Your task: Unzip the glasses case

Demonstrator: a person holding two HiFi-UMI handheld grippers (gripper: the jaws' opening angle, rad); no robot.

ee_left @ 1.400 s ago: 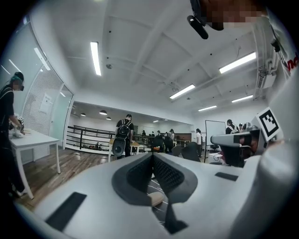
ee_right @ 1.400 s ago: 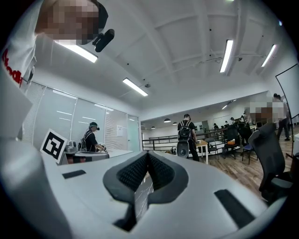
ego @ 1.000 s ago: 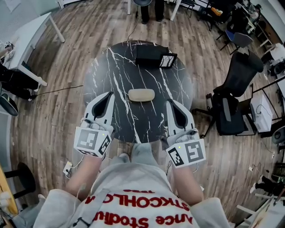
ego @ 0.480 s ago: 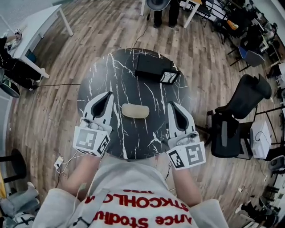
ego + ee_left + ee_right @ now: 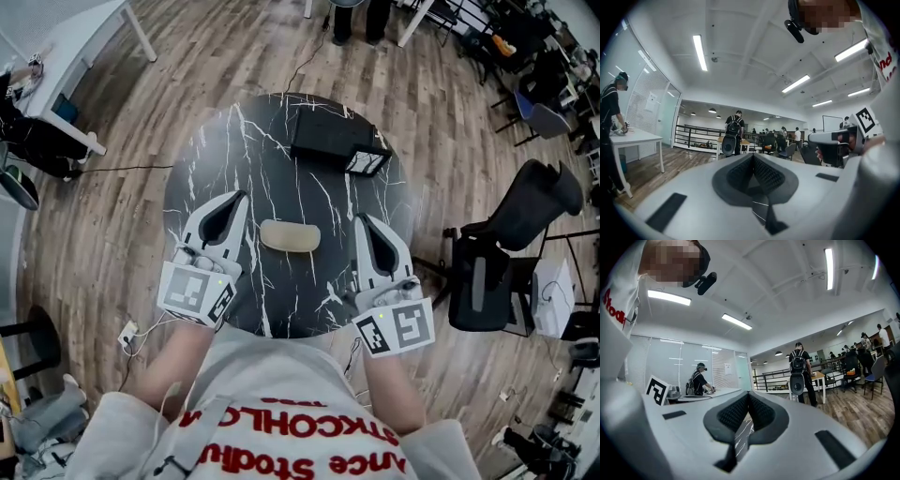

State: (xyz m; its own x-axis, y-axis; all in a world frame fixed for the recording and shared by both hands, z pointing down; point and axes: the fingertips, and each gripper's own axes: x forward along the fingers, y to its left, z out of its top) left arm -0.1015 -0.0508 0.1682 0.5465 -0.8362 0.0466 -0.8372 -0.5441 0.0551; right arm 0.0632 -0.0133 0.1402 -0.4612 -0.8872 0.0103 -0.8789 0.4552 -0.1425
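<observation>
A beige oval glasses case (image 5: 290, 235) lies on the round black marble table (image 5: 253, 159), near its front middle. My left gripper (image 5: 240, 197) hovers just left of the case, jaws shut and empty. On the other side of the case, my right gripper (image 5: 360, 221) is also shut with nothing in it. Both point level over the table's near half, apart from the case. In the left gripper view the shut left gripper (image 5: 753, 156) faces the room, and so does the right gripper (image 5: 748, 394) in the right gripper view; the case is hidden below both.
A black box (image 5: 326, 139) and a small framed card (image 5: 366, 162) sit at the table's far side. A black office chair (image 5: 502, 253) stands to the right, a white table (image 5: 66, 56) at far left. A person with a backpack (image 5: 733, 126) stands beyond the table.
Both grippers have come forward over the table's near edge and now flank the case. The table and case appear closer below me. Jaws have stayed shut.
</observation>
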